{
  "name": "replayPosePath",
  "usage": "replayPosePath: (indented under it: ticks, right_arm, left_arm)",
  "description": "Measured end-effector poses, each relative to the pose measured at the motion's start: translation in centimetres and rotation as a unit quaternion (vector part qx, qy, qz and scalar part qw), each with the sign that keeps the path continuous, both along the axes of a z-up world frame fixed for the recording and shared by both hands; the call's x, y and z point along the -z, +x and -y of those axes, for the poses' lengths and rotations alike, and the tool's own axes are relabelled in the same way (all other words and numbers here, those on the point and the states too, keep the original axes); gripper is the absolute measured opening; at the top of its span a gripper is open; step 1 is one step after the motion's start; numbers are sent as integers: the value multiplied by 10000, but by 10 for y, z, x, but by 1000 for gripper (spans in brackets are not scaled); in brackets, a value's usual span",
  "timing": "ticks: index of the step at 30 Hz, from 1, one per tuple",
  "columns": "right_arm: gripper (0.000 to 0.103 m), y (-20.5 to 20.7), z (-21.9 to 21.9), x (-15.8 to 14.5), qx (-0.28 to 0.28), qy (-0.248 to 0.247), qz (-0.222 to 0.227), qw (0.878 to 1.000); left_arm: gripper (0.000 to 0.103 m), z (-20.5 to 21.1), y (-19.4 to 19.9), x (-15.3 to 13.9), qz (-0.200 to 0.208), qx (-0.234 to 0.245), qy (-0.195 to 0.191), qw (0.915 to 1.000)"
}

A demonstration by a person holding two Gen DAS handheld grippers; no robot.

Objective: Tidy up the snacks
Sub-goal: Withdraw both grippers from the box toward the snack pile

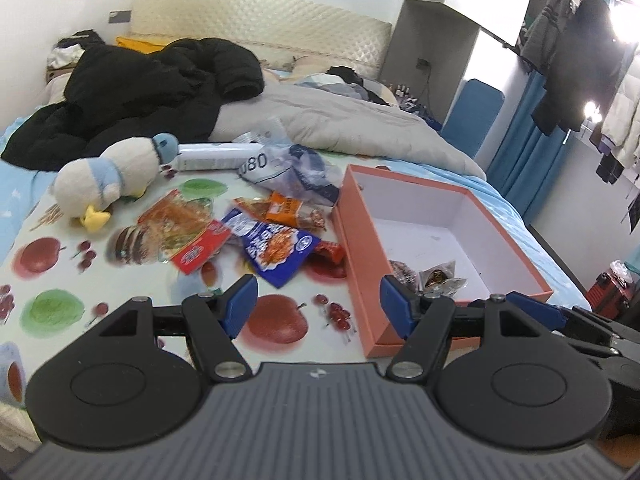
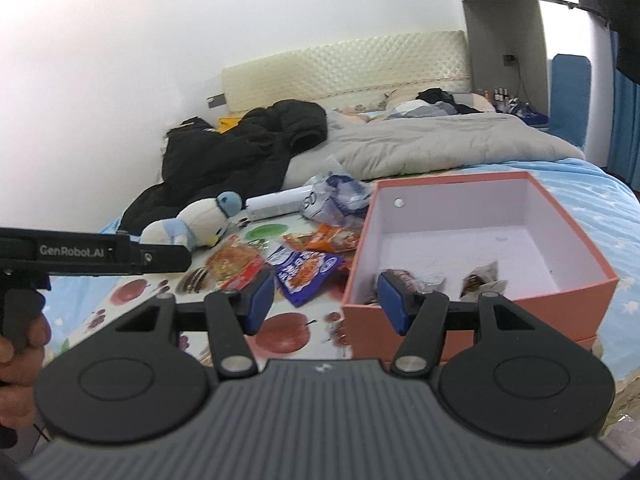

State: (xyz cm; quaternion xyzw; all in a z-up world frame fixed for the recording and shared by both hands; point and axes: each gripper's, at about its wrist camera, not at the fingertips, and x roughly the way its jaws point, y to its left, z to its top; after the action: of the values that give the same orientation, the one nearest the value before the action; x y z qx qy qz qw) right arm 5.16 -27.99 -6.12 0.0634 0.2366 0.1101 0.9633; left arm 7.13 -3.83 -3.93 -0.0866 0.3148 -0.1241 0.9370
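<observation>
While both grippers hang open with nothing between the jaws, most of the snacks are not in the box yet. The left gripper [image 1: 318,306] sits just short of the box's [image 1: 362,276] near left corner, and the right gripper [image 2: 326,300] hovers at its front wall, with a few small wrapped snacks [image 1: 434,276] already inside by the near wall. The rest lie on the fruit-print mat [image 1: 52,312] just left of the box: a blue packet [image 1: 276,246], a red-and-clear packet [image 1: 182,232], an orange packet [image 1: 288,210] and a crinkly clear bag [image 1: 296,172] further back.

What worries me: the packets overlap, so grabbing the blue one could drag its neighbours, and slick foil can slip. The box is light cardboard on a soft bed, so clipping its left wall might shove or tip it. Open room is decent on the mat in front of the pile; the plush duck [image 1: 106,178] crowds the far left.
</observation>
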Motion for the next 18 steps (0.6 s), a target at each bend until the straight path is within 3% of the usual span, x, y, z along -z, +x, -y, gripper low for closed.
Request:
replayPosePath:
  ticks: [7, 18]
  right_arm:
    - [61, -3, -28, 11, -252, -34, -109, 9996]
    - [60, 11, -74, 29, -711, -344, -127, 9968]
  left_arm:
    - [72, -22, -2, 20, -185, -166, -13, 9997]
    - [72, -55, 26, 41, -235, -633, -3, 9977]
